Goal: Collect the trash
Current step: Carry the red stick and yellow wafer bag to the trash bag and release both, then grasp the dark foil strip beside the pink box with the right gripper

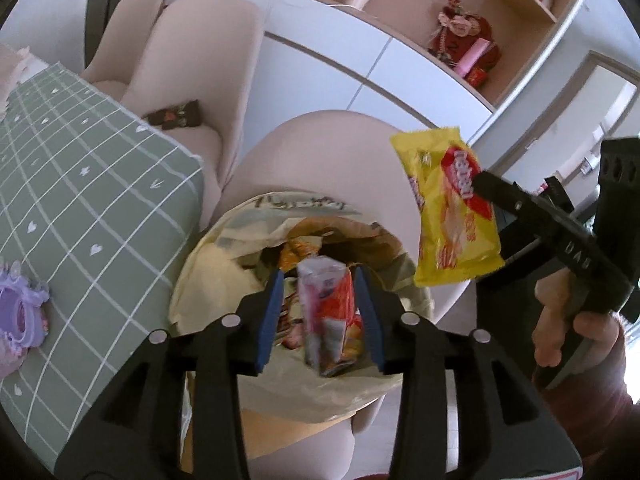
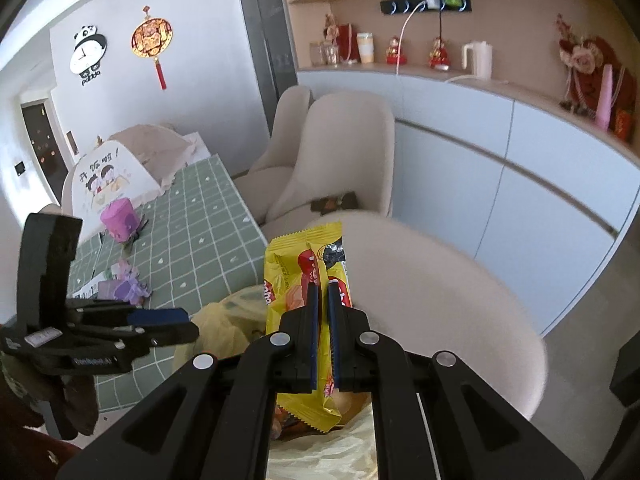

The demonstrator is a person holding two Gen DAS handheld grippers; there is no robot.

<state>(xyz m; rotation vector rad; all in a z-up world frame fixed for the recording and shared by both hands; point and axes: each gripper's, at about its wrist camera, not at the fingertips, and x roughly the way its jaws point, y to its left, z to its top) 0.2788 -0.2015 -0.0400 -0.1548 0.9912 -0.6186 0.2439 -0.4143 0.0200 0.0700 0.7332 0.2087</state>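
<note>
A pale yellow trash bag (image 1: pixel 224 268) sits open on a beige chair (image 1: pixel 328 140), with several wrappers inside. My left gripper (image 1: pixel 322 292) is open above the bag's mouth; a red and white snack wrapper (image 1: pixel 326 312) is blurred between its blue pads, apparently loose. My right gripper (image 2: pixel 323 312) is shut on a yellow and red snack wrapper (image 2: pixel 296 276) and holds it above the bag (image 2: pixel 216 320). The same wrapper (image 1: pixel 452 208) and right gripper (image 1: pixel 486 184) show at the right of the left wrist view.
A table with a green grid cloth (image 1: pixel 80 184) stands left of the chair, with purple items (image 2: pixel 120 216) and a food cover (image 2: pixel 116 168). A second beige chair (image 2: pixel 340 152) holds a dark wrapper (image 2: pixel 334 202). White cabinets (image 2: pixel 500 184) stand behind.
</note>
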